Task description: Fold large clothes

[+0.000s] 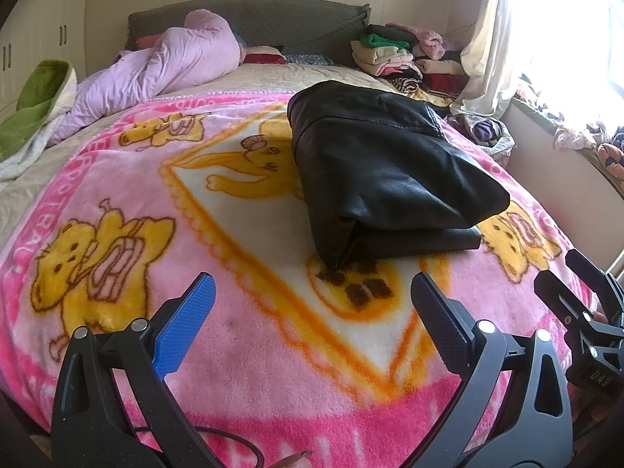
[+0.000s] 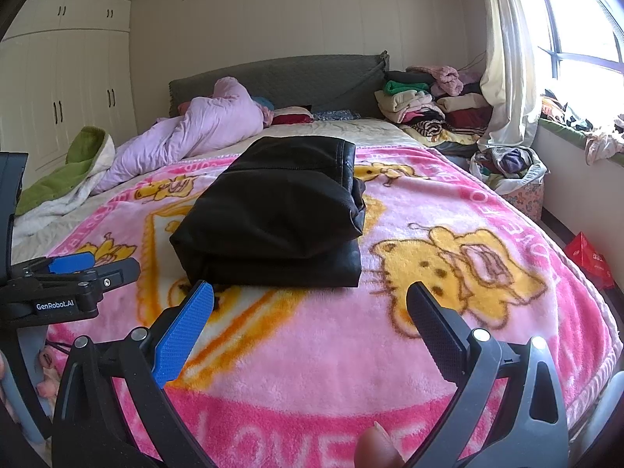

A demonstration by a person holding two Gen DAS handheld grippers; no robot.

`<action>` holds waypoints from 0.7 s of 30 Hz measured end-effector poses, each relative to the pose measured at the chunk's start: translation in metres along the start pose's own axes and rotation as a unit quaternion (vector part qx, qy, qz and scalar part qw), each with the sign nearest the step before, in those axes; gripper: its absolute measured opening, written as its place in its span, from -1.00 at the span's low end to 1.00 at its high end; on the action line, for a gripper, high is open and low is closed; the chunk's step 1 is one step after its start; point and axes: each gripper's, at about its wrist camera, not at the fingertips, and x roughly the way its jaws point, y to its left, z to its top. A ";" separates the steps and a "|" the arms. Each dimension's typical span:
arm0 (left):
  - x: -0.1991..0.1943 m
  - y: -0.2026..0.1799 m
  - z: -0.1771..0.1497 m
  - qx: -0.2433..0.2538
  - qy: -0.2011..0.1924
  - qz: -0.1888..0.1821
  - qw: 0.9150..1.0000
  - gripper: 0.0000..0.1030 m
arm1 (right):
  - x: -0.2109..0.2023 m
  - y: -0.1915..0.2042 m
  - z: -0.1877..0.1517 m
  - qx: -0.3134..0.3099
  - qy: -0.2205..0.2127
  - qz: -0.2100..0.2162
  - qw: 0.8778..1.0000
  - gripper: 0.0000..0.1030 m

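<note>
Black leather garment lies folded into thick rectangular bundle on pink cartoon blanket mid-bed. Long axis runs from bed foot toward grey headboard; stacked folded edges face foot end, smooth seamed end points at headboard. Left tongs open, empty, hovering over blanket short of bundle. Right tongs likewise spread wide, gripping nothing, near bundle's foot edge.
</note>
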 end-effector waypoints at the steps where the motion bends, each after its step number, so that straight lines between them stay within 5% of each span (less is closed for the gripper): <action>1: 0.000 0.000 0.000 0.000 0.000 0.000 1.000 0.82 | 0.000 0.000 0.000 0.000 0.001 0.000 1.000 0.92; 15: 0.002 0.000 0.000 -0.007 0.015 -0.012 1.000 0.82 | -0.016 -0.020 -0.006 0.027 -0.011 -0.044 0.999 0.92; 21: -0.001 0.028 0.028 -0.053 0.011 0.009 0.999 0.83 | -0.044 -0.094 -0.015 0.097 -0.021 -0.147 0.984 0.91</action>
